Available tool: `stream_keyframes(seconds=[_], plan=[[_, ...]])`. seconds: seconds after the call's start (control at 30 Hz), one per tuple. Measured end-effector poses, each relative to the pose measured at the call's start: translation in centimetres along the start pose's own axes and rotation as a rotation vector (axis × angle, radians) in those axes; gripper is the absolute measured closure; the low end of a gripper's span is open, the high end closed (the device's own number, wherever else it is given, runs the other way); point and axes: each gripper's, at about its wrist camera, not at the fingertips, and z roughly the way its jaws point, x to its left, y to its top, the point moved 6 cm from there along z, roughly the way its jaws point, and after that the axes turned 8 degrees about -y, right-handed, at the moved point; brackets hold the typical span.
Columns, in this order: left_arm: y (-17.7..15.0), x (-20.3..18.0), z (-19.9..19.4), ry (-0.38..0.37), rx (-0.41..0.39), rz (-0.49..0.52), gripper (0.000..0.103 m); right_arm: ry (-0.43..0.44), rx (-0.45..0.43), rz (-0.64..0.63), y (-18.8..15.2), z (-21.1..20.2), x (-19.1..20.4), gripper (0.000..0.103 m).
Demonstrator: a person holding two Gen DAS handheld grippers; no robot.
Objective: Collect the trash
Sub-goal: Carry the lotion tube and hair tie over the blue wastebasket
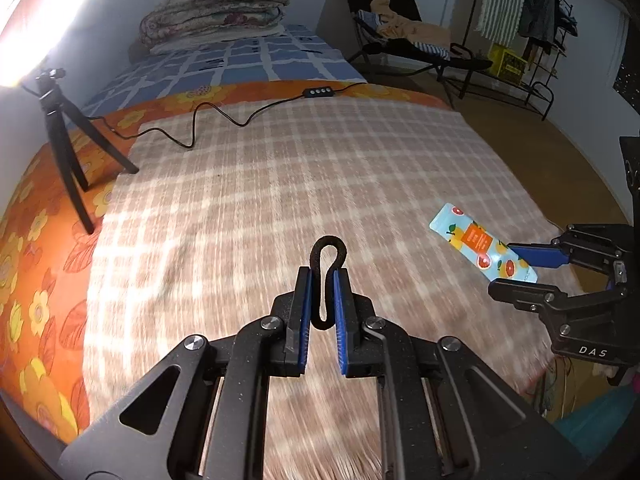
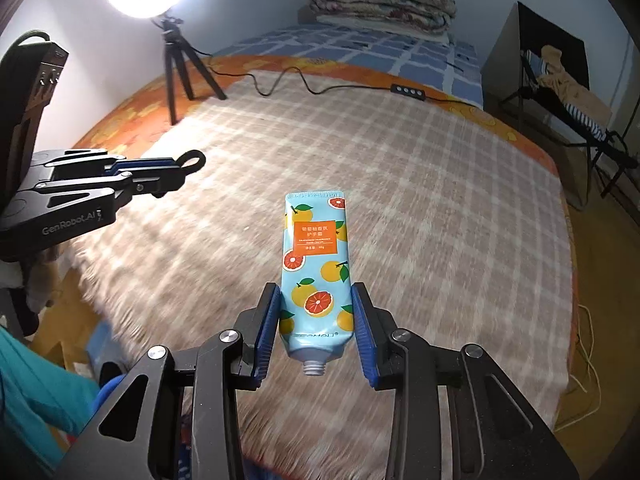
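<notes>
My left gripper [image 1: 322, 276] is shut on a black hair tie [image 1: 327, 256], squeezed into a long loop that sticks out past the fingertips; both also show at the left of the right wrist view [image 2: 176, 172]. My right gripper [image 2: 316, 292] is shut on a light blue hand cream tube [image 2: 314, 264] printed with oranges and grapefruit, its uncapped threaded neck pointing back at me. The tube and gripper also show at the right of the left wrist view [image 1: 480, 246]. Both are held above a checked beige blanket [image 1: 280, 184] on the bed.
A ring light on a black tripod [image 1: 64, 148] stands at the bed's left, its cable and black remote [image 1: 318, 92] lying across the blanket. Folded quilts [image 1: 216, 8] sit at the far end. A chair with clothes [image 1: 400, 28] and a rack [image 1: 532, 24] stand right.
</notes>
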Motion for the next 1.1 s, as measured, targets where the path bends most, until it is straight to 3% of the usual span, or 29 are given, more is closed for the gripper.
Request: stream_keyframes(seconds=[0.57,1.1], plan=[[-8.6,-5.4,-7.6,-0.044,0.012,0.038,0.094,0.049,-0.023,-0.005,-7.5,-7.6,4.3,0.069],[-18.8,-8.4,-7.3,-0.102,0.160,0.013,0.094,0.100,0.052,-0.039,-15.6,-8.9,9.6,0.069]])
